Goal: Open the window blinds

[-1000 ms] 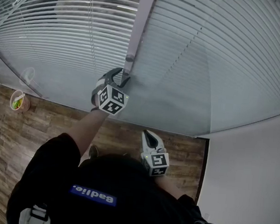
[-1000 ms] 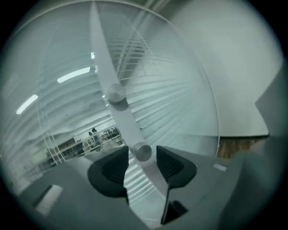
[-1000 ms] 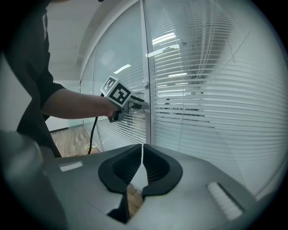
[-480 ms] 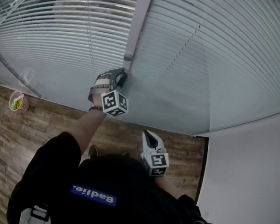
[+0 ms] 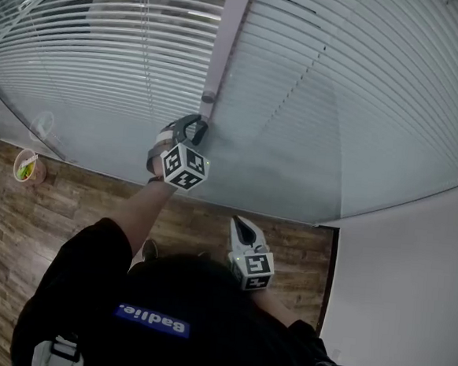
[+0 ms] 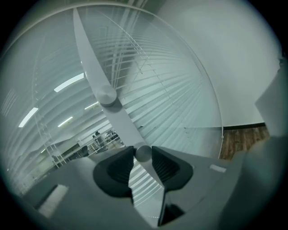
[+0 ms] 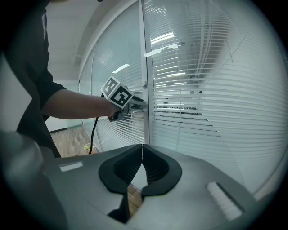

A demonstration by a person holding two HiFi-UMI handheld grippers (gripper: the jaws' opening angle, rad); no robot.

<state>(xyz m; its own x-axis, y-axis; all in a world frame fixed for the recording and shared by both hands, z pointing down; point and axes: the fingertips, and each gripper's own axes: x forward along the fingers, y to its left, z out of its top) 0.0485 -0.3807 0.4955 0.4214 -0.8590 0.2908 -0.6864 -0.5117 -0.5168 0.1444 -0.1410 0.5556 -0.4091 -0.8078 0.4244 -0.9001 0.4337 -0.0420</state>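
White slat blinds (image 5: 361,110) hang behind glass on both sides of a grey upright mullion (image 5: 229,36). The mullion carries two small round knobs, an upper one (image 6: 106,95) and a lower one (image 6: 143,152). My left gripper (image 5: 198,125) reaches up to the mullion. Its jaws have just been closing and now pinch the lower knob between their tips. In the right gripper view the left gripper (image 7: 135,102) shows against the mullion. My right gripper (image 5: 241,227) is held low near my body, away from the glass, shut with nothing in it (image 7: 142,150).
A wood floor (image 5: 20,225) runs along the foot of the glass. A small cup with green contents (image 5: 28,166) stands on it at the left. A white wall (image 5: 409,295) closes the right side. A black cable (image 7: 93,130) hangs from my left hand.
My left gripper's jaws have closed in on the lower knob, and the gripper has rolled a little. The right gripper has stayed still.
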